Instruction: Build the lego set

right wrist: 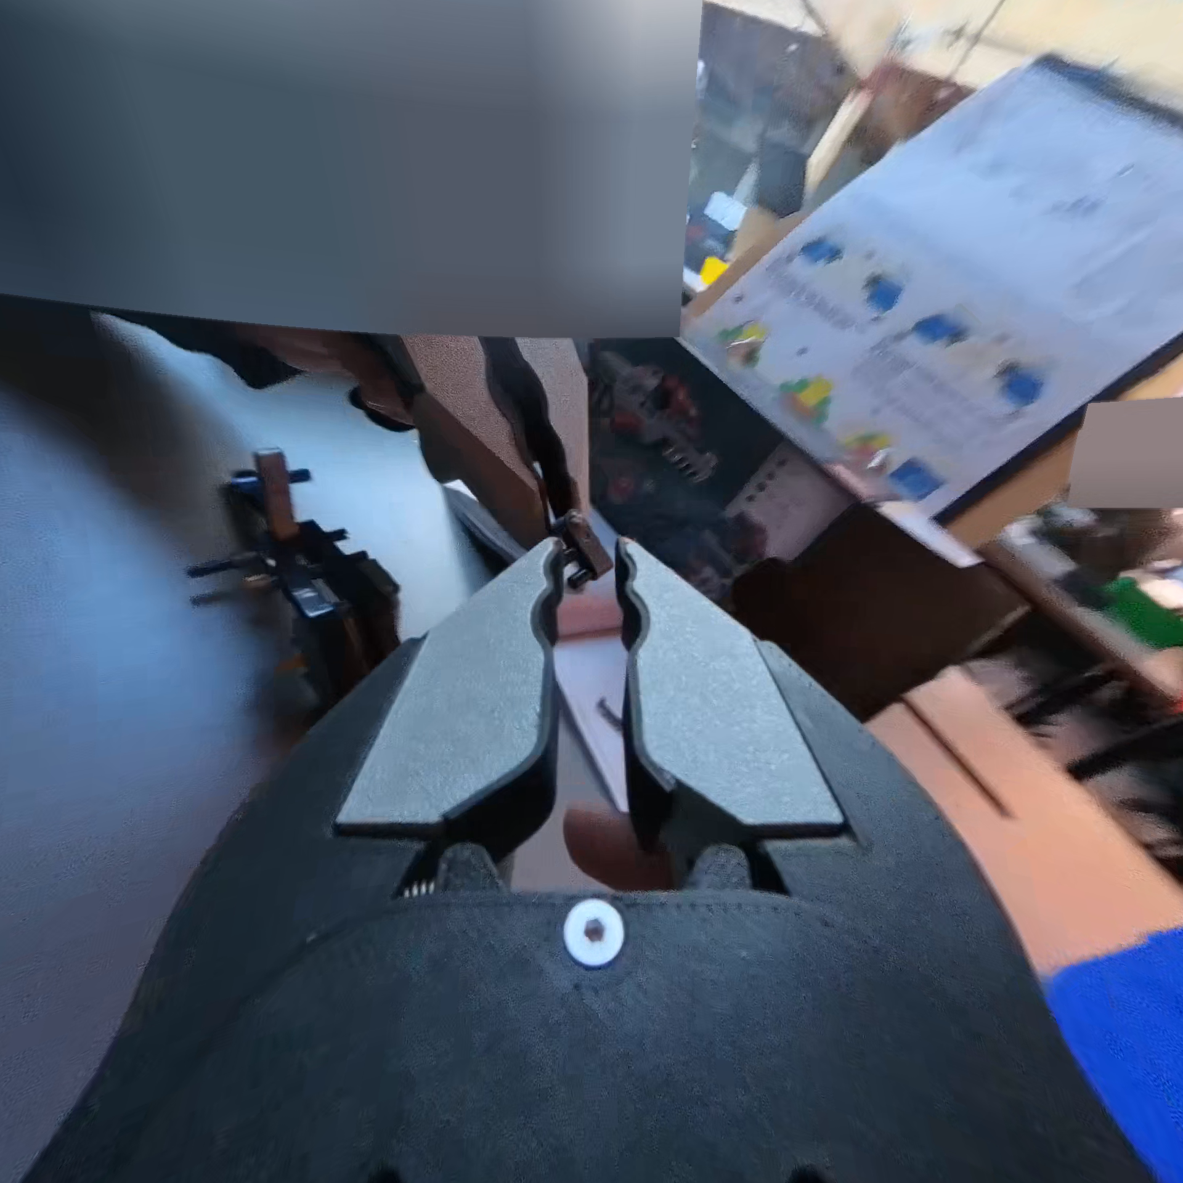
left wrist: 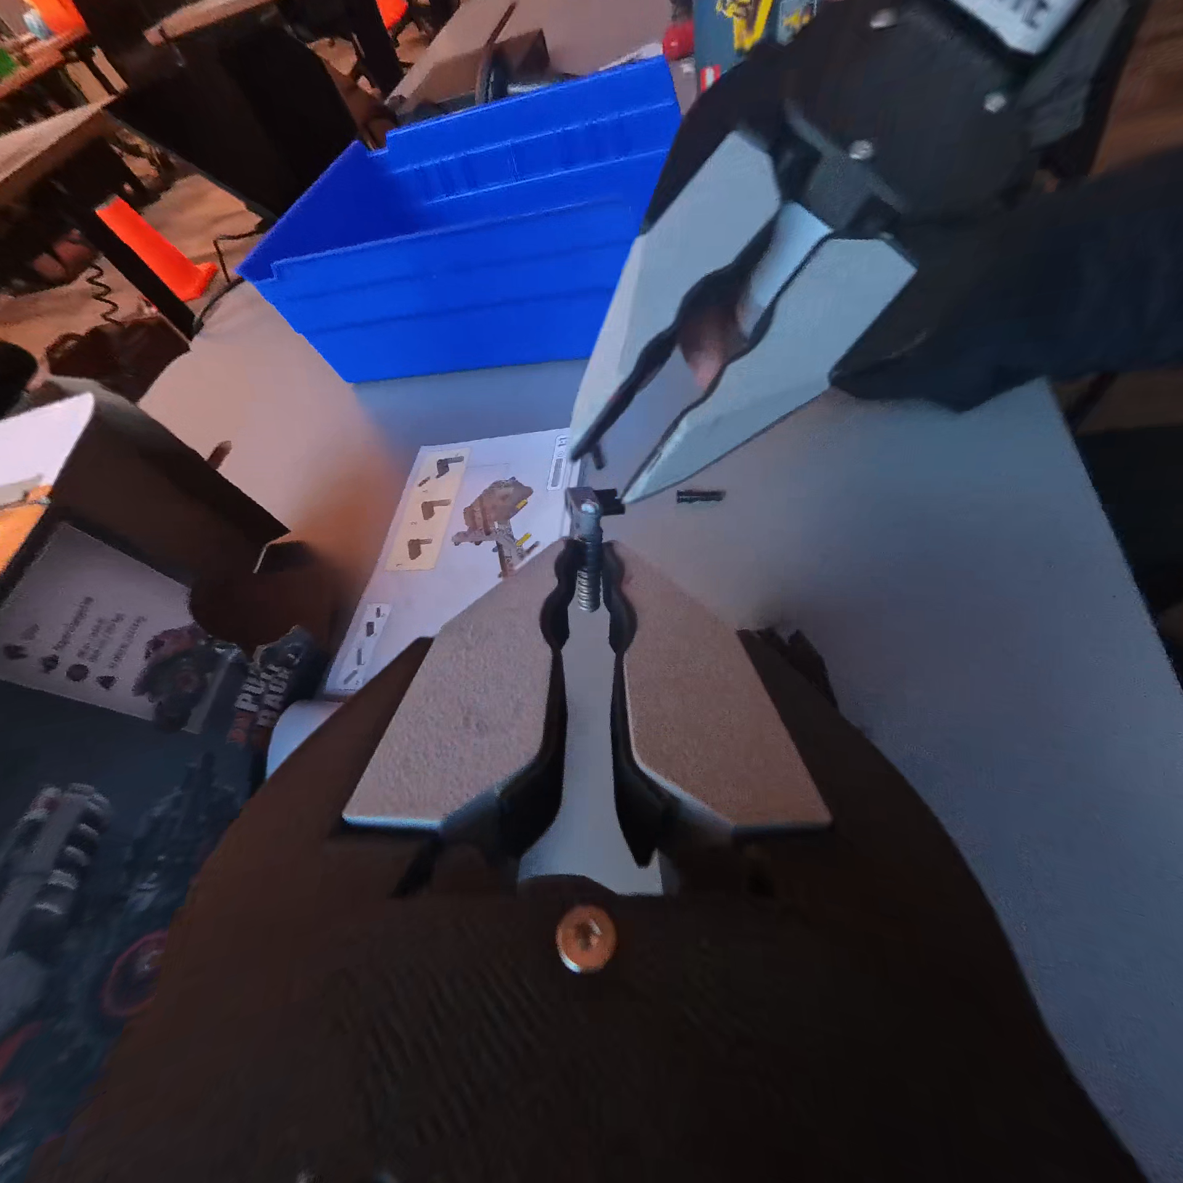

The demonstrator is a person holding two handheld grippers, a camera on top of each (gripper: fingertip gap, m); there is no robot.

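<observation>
The left gripper [left wrist: 589, 550] was clamped on a small lego shock-absorber piece [left wrist: 590, 538], its coiled spring caught between the two fingertips and its grey head with a black pin standing out just past them. The right gripper [left wrist: 598, 477] came in from the upper right, its jaws held a little apart with the tips right at that grey head; one tip lay against the black pin. In the right wrist view the same piece [right wrist: 586, 550] sat just beyond the left fingertip, touching or nearly so, and the gap between the two jaws stayed visible down their whole length; blur made it hard to say whether anything was actually pinched.

Beyond the left jaws and slightly to their left lay the open instruction booklet [left wrist: 448, 544] on the grey table [left wrist: 896, 640]. A loose black pin [left wrist: 700, 495] lay on the table just to the right of the right gripper's tips. Farther ahead of the left jaws stood a blue plastic bin [left wrist: 461, 256]. To the left of the right jaws, well apart, a partly built black lego assembly [right wrist: 288, 550] rested on the table.
</observation>
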